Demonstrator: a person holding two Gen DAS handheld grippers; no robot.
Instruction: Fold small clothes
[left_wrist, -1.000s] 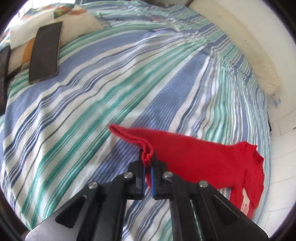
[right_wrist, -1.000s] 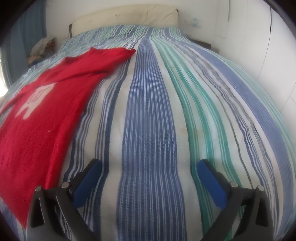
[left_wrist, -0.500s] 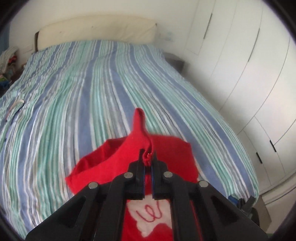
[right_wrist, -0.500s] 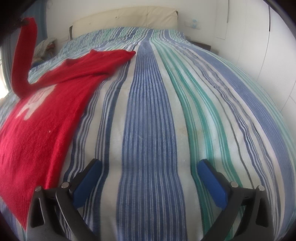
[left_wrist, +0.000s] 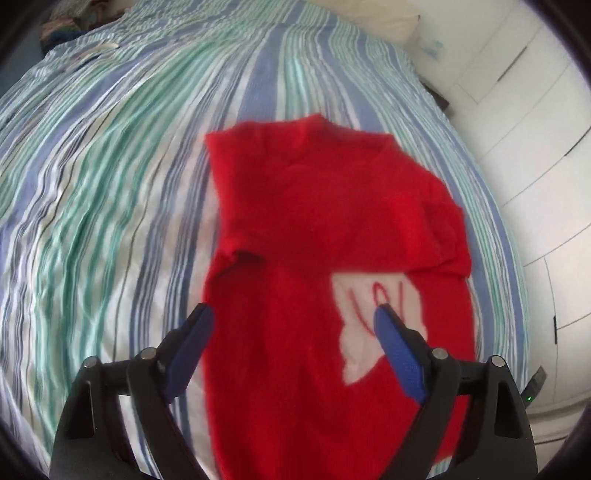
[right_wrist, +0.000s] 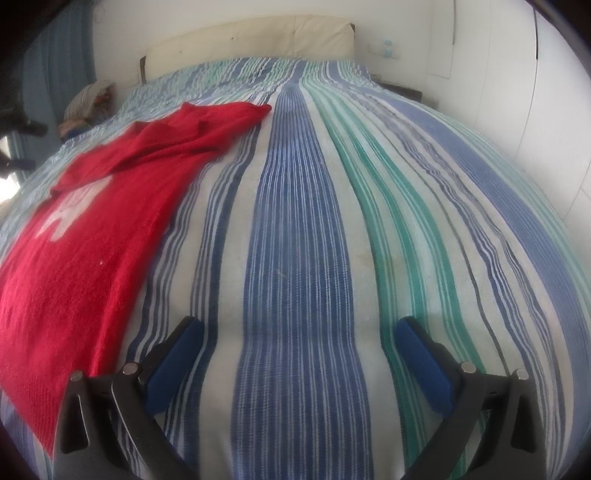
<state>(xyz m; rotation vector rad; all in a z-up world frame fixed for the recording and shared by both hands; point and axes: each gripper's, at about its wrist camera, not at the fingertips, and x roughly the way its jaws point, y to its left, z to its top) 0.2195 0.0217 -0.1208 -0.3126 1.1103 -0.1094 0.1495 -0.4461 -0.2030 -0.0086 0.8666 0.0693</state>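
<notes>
Soft daylight fills both views, with washed-out white walls. The left wrist view is smeared by motion blur across the red sweater (left_wrist: 332, 236); the right wrist view is sharper. Fisheye bending curves the bedspread (right_wrist: 303, 206) stripes, and dark vignettes ring the corners.

Red sweater (left_wrist: 325, 221) looks fuzzy, matt knit; bedspread (right_wrist: 303, 229) coarse woven cloth; headboard (right_wrist: 251, 40) perhaps leather.

One red sweater (left_wrist: 332, 229) lies on the one striped bedspread (left_wrist: 110, 184), bearing one white patch (left_wrist: 373, 325) on its front. Two grippers show, the left gripper (left_wrist: 293, 314) over the sweater and the right gripper (right_wrist: 295, 325) just beside the sweater, each with two blue-padded fingers spread wide. One cream headboard (right_wrist: 251, 40) stands beyond the sweater.
</notes>
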